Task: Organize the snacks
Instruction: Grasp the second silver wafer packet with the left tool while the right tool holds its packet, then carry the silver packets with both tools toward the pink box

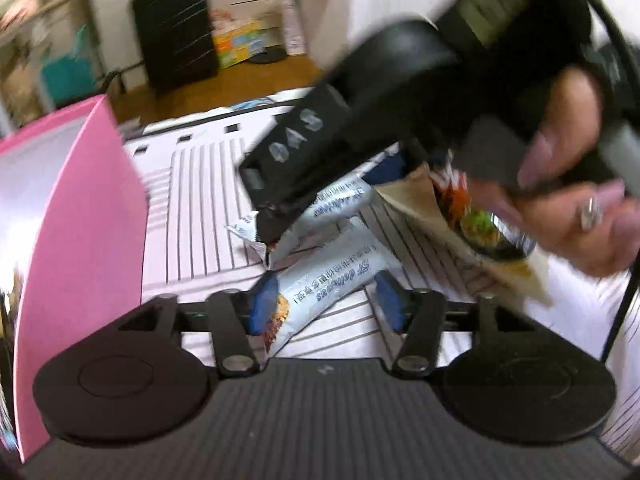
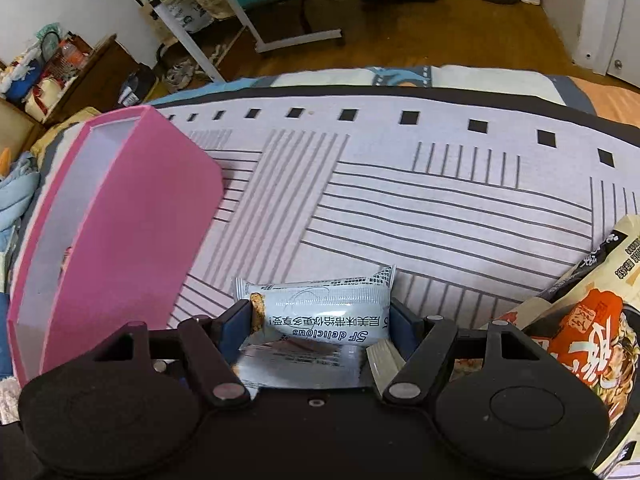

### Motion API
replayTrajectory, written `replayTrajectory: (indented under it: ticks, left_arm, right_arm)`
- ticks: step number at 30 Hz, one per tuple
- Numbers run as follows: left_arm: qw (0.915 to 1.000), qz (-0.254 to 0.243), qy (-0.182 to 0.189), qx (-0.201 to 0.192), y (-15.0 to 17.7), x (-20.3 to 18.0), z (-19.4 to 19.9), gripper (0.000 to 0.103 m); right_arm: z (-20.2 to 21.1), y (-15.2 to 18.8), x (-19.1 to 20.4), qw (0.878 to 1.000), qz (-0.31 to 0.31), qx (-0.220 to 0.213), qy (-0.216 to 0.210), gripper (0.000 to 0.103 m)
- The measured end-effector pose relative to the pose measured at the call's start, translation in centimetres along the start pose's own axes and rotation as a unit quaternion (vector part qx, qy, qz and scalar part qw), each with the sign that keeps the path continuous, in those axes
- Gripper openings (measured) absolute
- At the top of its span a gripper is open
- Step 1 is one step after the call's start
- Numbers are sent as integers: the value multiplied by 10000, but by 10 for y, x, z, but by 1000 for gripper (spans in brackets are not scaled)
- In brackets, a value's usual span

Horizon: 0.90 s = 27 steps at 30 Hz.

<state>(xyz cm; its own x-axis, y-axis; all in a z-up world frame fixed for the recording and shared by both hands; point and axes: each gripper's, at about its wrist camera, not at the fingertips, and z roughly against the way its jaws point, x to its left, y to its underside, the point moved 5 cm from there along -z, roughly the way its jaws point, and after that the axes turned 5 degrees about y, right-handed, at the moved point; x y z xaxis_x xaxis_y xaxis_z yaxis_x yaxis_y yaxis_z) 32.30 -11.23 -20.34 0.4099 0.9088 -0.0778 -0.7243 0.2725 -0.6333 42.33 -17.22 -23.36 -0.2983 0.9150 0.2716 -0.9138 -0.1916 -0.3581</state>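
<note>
- the right gripper is pinching a pale blue snack bar packet across its length, one blue pad on each end. the packet is lifted off the striped bedspread, so i judge this one is mid-carry.
- the pink bin, the likely place for the snacks, stands at about 9 to 10 o'clock from that claw, near it but not yet under it. most of its inside is hidden, so i cannot tell what it already holds.
- in the left wrist view, the left gripper has its jaws spread. a second snack bar packet lies slantwise between the pads on the bedspread. the pad at 3 o'clock stands clear of it, so it is not gripped.
- in the same view the carried packet hangs from the right claw's tip at about 12 o'clock, and the bin wall fills the 9 o'clock side.
- a large noodle bag lies on the bedspread at 3 o'clock from the right claw, outside the bin.
- my estimate is that the task is partly done at best. one packet is on its way, while the second packet and the noodle bag are left to go in.
</note>
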Motion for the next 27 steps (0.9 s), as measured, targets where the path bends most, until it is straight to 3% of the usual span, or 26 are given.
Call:
replayTrajectory:
  ticks: [4, 7, 10, 11, 13, 15, 16, 21, 27]
  left_arm:
    - [9968, -732, -223, 228, 3, -9, -11, 64]
    - [9948, -927, -248, 351, 0, -8, -23, 67]
    - [9965, -743, -163, 335, -5, -1, -28, 64]
    - [9973, -640, -133, 349, -4, 0, -27, 59]
    - [9982, -379, 55, 467, -6, 4, -27, 37]
    - [9982, -201, 115, 554, -6, 8, -23, 34]
    - [9980, -137, 130, 598, -6, 9, -21, 28]
    - [9973, 171, 232, 678, 0, 13, -9, 27]
    - [9956, 525, 412, 663, 13, 9, 14, 27]
  right_arm:
    - [-5, -2, -4, 9999, 4, -4, 141, 76]
    - [-4, -5, -8, 9997, -61, -83, 235, 76]
    - [-2, -6, -13, 9996, -152, -120, 185, 76]
    - [-2, -6, -13, 9996, -155, -123, 186, 76]
    - [-1, -6, -12, 9996, -169, -138, 199, 76]
    - [-1, -6, -11, 9994, -171, -156, 245, 76]
    - [0, -5, -10, 9994, -173, -166, 268, 76]
    - [8, -4, -4, 9992, -95, -262, 285, 76]
    - [23, -4, 9, 9984, 47, -560, -23, 77]
